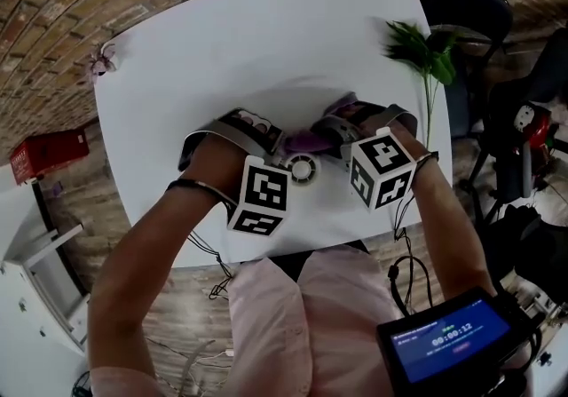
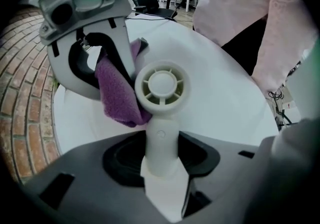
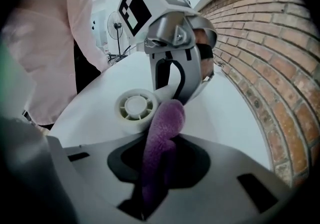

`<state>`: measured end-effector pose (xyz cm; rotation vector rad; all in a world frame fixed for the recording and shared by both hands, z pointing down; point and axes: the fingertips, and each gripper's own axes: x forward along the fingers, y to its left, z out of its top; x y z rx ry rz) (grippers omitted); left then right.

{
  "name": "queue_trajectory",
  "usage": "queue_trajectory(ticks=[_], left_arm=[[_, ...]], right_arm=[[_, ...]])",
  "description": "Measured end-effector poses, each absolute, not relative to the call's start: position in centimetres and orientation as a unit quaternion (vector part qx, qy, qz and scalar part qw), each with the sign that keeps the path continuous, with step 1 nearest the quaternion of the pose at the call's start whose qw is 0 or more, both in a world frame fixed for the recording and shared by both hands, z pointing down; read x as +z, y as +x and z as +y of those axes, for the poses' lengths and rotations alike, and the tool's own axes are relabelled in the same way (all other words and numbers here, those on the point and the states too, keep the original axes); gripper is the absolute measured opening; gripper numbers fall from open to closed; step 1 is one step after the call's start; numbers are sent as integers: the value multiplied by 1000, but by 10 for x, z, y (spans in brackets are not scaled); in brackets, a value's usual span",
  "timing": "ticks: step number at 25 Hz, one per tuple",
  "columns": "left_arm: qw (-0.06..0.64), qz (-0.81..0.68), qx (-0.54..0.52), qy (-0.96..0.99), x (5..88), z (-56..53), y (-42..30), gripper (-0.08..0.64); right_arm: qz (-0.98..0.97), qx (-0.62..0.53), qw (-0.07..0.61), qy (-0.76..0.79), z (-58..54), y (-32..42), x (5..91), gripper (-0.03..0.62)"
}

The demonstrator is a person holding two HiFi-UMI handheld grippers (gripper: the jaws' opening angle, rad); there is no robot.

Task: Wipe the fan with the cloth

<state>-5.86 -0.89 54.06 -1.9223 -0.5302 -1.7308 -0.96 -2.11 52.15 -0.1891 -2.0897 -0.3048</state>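
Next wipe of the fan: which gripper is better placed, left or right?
Right. The right gripper is shut on the purple cloth, whose end lies by the round head of the fan. The left gripper is clamped on the fan's handle, steadying it.

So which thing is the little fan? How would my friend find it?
Find the big white table, at its edge nearest the person. The left gripper holds a small white fan by its stem. Its round ribbed head sets it apart from the fuzzy purple cloth beside it.
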Motion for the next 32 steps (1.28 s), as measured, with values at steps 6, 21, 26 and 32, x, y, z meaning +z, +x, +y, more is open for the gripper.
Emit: queue_trajectory(ticks=[6,21,26,32], left_arm=[[222,-163,-634,-723,544,-15,-64,193],[90,-48,-653,-751,540,-23,-69,193],[75,-15,-660,-748,540,-24,-71,193],[-15,84,-650,-755,540,-30,-80,193]], right_arm=[[-859,-102,499,-54,-22,1,526,77],[-866,3,498,47,3,32,524,77],[-871,39,483,79,14,29,523,77],[-878,64,468,79,35,17,523,78]])
